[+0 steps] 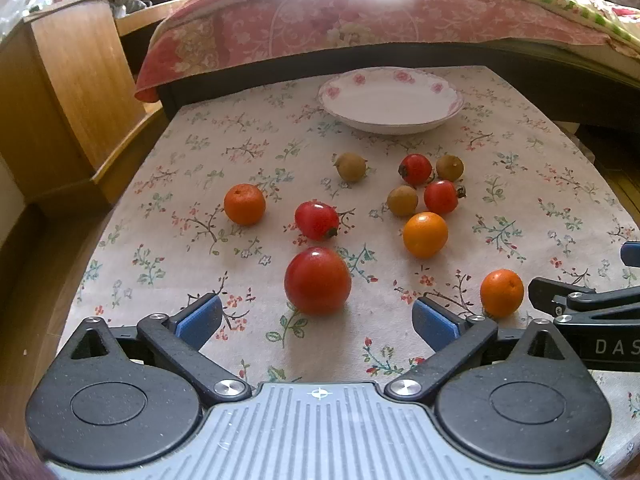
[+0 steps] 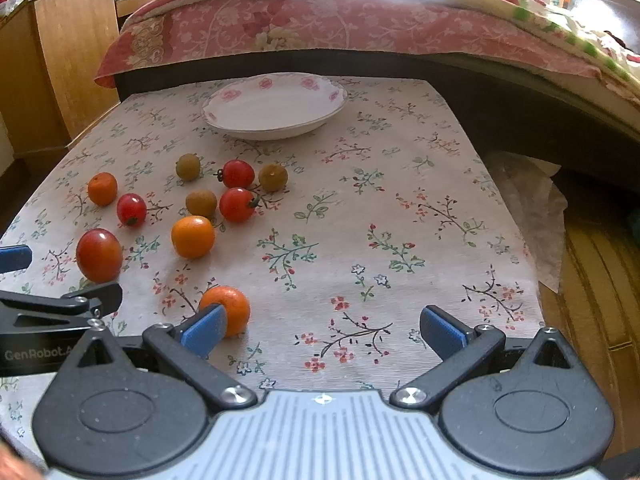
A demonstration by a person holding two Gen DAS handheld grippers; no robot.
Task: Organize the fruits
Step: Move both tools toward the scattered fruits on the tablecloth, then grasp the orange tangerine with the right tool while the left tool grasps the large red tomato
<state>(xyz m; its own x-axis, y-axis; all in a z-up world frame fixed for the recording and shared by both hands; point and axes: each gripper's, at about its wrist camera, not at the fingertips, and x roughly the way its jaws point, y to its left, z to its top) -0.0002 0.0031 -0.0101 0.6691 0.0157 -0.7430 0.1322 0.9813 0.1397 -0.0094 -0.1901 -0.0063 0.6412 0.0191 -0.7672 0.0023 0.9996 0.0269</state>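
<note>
Both tongs hover low over a floral tablecloth (image 2: 400, 200), side by side, each with its 2 blue-padded fingers spread wide and holding nothing. Left gripper (image 1: 318, 322) points at a large red tomato (image 1: 318, 281), which lies just ahead of the gap between its fingers, centred, not touching either pad. Right gripper (image 2: 324, 332) has only bare cloth between its fingers; a small orange fruit (image 2: 228, 308) sits just beside its left finger, partly hidden behind the blue pad, and contact cannot be judged. That same fruit lies between the 2 tongs.

Further out on the cloth are 8 more small fruits: another orange fruit (image 1: 244, 204) on the far left, a red tomato (image 1: 317, 220) next to it, a yellow-orange fruit (image 1: 425, 234), then a loose cluster of 2 red tomatoes and 3 brown-green round fruits. Beyond them, near the far edge, stands a white dish (image 1: 390, 98) with a pink flower rim, nothing in it. A bed with a pink quilt (image 1: 320, 20) lies behind the table.
</note>
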